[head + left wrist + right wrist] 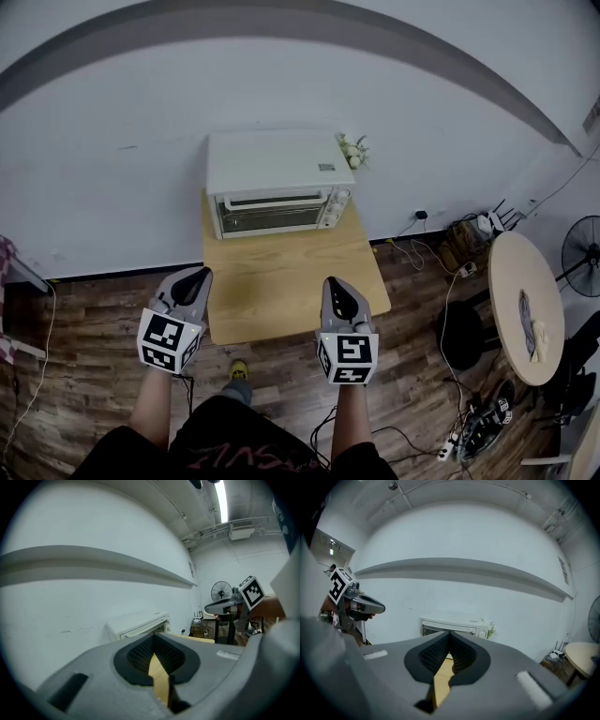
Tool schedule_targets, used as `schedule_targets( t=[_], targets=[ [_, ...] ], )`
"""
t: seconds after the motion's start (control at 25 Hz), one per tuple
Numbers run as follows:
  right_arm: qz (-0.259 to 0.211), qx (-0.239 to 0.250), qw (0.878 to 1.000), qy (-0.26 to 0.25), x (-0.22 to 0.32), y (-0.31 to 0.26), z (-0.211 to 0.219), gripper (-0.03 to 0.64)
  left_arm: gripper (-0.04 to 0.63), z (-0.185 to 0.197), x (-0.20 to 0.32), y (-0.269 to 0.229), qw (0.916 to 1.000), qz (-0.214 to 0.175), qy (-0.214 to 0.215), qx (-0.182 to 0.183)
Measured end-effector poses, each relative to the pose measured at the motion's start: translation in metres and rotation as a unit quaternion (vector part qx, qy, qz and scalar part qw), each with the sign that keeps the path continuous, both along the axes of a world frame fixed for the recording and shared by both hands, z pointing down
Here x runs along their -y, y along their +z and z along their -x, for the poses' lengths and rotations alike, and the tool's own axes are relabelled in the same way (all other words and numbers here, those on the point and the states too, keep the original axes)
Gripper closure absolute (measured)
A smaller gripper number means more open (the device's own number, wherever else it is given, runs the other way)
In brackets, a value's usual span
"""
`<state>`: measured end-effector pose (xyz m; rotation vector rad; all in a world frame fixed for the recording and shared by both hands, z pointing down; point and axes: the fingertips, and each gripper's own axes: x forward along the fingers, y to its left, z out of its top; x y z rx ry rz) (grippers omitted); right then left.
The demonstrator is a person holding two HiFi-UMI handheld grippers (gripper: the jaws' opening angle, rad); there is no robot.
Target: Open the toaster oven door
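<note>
Nothing is opened yet: the toaster oven door (270, 215) at the bench's (281, 291) far end looks closed, with left tongs (197, 276) and right tongs (335, 283) shut, empty, well short of it.

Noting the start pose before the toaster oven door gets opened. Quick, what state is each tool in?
The left tool is closed, holding nothing.
The right tool is closed, holding nothing.

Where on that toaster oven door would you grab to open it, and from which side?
Probably the long handle along the top edge of the closed door, coming from the front. It runs level, so a pinch from above and below should suit it.
</note>
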<state>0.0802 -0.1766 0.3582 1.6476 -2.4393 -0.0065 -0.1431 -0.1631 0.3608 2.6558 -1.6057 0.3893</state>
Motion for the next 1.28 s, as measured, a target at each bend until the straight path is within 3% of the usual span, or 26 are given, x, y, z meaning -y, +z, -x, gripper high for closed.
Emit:
schedule_targets(
  t=[0.52,0.96,1.28],
  targets=[
    [0.013,-0.029,0.999,-0.003,0.090,0.000,0.032,0.611,0.597,0.028,0.100,0.002,0.9998,0.009,0.018,0.001],
    [0.027,-0.088,0.996,-0.017,0.131,0.005,0.033,0.596,0.574,0.015,0.144,0.013,0.9982,0.022,0.054,0.016],
    [0.044,-0.102,0.992,-0.058,0.163,0.022,0.028,0.535,0.540,-0.002,0.172,0.028,0.9967,0.041,0.055,0.044]
  ],
)
